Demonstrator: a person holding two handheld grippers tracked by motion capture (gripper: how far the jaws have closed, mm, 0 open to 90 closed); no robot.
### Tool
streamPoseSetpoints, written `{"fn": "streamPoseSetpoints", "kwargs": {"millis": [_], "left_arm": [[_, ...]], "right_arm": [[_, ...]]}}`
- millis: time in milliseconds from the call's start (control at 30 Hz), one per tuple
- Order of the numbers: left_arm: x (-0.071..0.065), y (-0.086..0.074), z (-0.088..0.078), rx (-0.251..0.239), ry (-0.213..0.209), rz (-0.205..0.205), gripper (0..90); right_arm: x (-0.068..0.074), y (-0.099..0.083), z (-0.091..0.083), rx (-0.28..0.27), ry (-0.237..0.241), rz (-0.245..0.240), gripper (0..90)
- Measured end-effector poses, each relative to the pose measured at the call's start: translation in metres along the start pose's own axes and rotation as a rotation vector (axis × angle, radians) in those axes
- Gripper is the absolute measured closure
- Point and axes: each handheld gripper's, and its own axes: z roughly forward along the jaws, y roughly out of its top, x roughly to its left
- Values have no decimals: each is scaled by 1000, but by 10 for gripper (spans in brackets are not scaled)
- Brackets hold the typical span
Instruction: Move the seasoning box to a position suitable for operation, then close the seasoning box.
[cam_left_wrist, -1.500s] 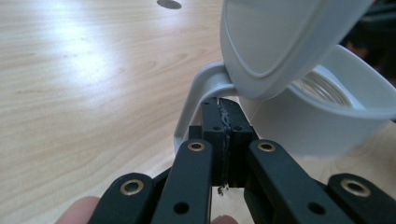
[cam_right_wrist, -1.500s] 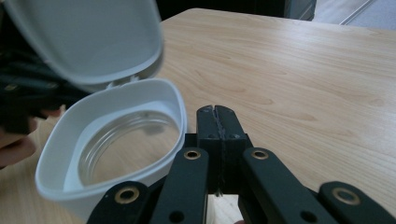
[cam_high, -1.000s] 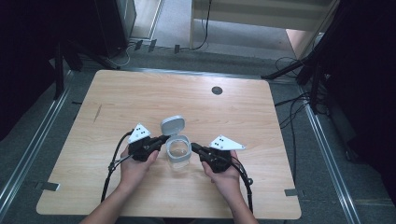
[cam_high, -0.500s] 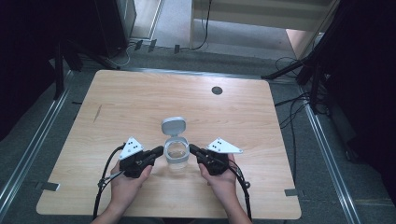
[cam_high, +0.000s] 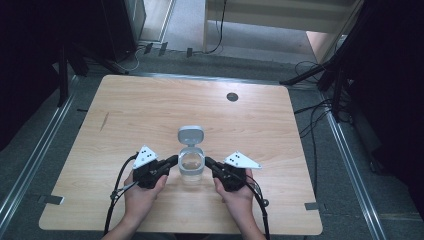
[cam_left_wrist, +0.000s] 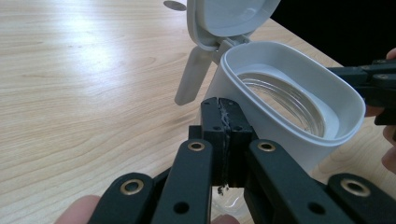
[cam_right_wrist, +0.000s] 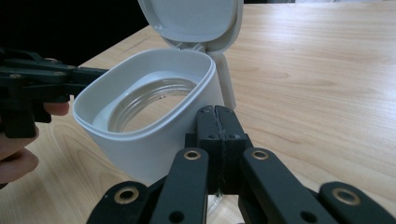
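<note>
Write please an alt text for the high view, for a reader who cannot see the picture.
A white container with its hinged lid flipped open stands near the front of a wooden table. A person's two hands hold the left gripper and the right gripper on either side of it, jaws shut and pointing at it.

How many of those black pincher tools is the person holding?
2. The left gripper is at the left side of the white container, the right gripper at its right side, both with jaws closed.
</note>
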Motion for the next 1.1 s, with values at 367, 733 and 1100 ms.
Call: {"fn": "streamPoseSetpoints", "kwargs": {"millis": [367,733,1100], "left_arm": [[21,-13,-16,-124,27,74,494],[96,-51,-82,-54,224,7,157],[113,-58,-95,-61,213,-4,140]], "right_arm": [[-6,2,-4,5,-29,-9,900],[-27,27,-4,-20,-72,7,900],[-37,55,7,-29,-81,18,900]]}}
